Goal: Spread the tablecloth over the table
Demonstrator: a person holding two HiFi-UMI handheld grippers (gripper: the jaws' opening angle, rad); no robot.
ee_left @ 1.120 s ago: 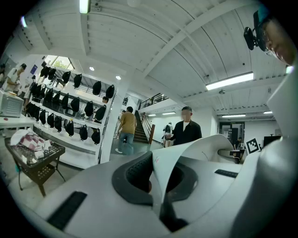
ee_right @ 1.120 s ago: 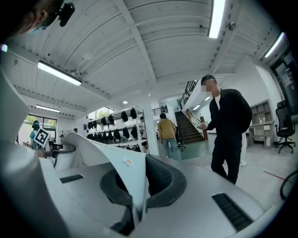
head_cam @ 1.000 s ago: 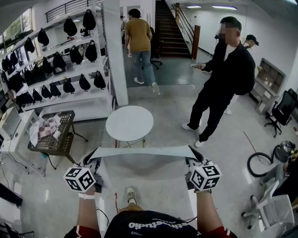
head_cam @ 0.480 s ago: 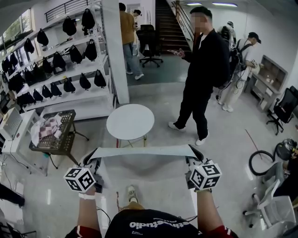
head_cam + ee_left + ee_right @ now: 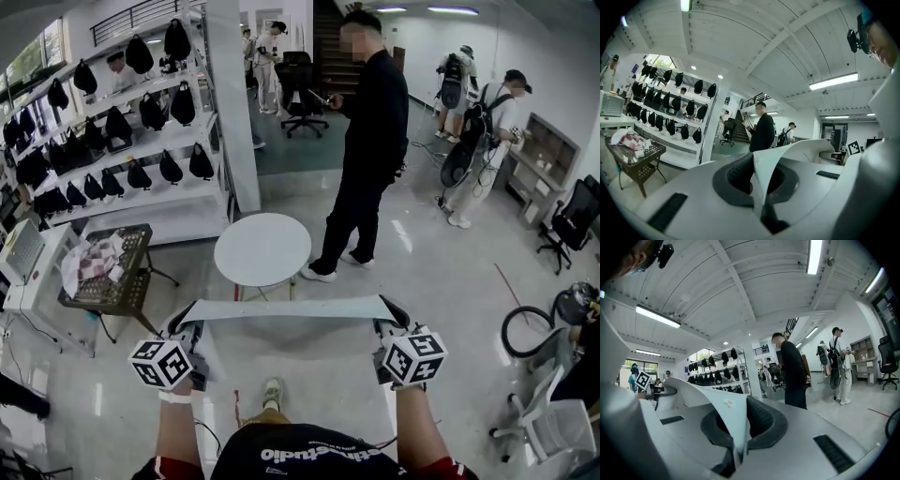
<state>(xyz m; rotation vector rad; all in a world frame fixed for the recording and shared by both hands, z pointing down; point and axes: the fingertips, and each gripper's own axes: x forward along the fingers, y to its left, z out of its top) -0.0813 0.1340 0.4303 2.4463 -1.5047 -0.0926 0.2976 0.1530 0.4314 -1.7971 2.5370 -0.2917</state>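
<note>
Your left gripper [image 5: 185, 323] and right gripper [image 5: 389, 317] clamp corners of the pale thin tablecloth [image 5: 291, 307], stretched taut to drape the far round white table [image 5: 262, 246].

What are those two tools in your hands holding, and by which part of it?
A pale tablecloth, stretched between them: the left tool pinches the top edge's left end, the right tool its right end.

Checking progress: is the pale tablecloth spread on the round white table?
Not spread: the pale tablecloth stretches between left gripper and right gripper; the round white table is bare.
</note>
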